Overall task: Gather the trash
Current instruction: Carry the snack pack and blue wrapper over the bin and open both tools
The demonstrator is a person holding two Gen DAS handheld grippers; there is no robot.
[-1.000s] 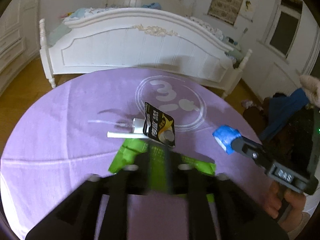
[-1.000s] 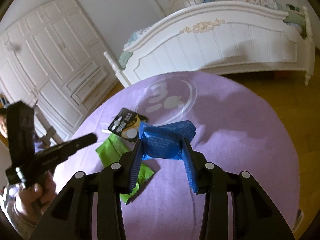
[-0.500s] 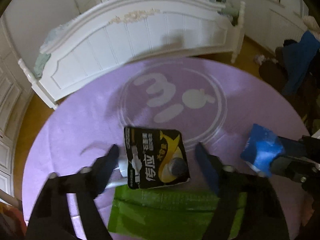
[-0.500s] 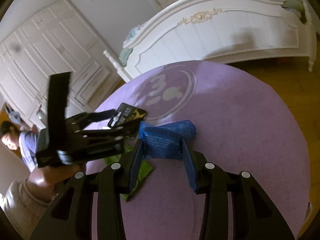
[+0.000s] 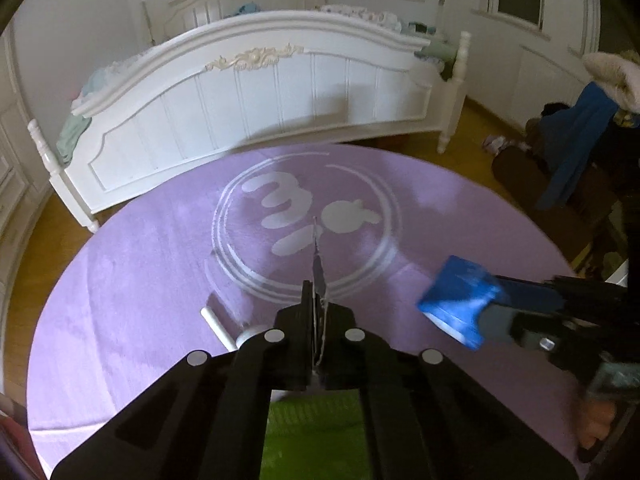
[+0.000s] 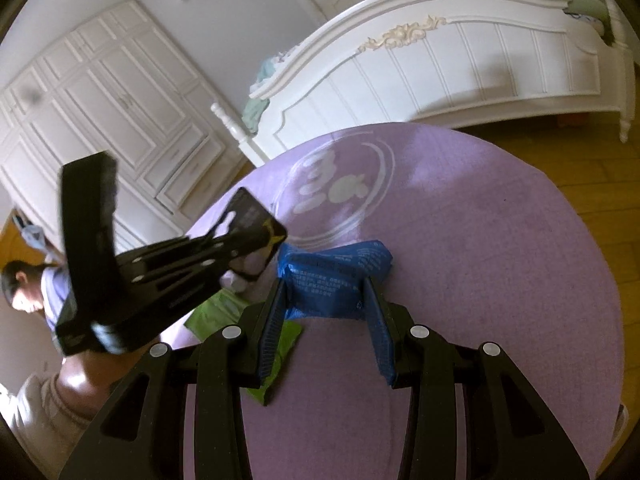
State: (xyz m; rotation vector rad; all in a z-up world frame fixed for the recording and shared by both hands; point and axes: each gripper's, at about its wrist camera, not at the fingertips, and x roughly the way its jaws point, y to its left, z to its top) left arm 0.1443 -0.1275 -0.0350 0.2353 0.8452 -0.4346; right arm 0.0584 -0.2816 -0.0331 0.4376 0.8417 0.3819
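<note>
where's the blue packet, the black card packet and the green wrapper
blue packet (image 6: 334,280), right wrist view, printed front between the right gripper's fingers
black card packet (image 6: 250,214), right wrist view, its upper flat face
green wrapper (image 5: 316,436), left wrist view, flat part below the left gripper

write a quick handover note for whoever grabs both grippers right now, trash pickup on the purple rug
Left hand-held gripper: jaws have just closed on the black battery card, which stands edge-on between them, lifted off the rug.
Right hand-held gripper: shut on the blue wrapper, held above the purple rug.
On the rug: the green bag below the grippers, and a white stick with a small white piece beside it.
Done: two pieces picked up.
Left: bin both, then collect the green bag and the white bits. No bin is in view.
</note>
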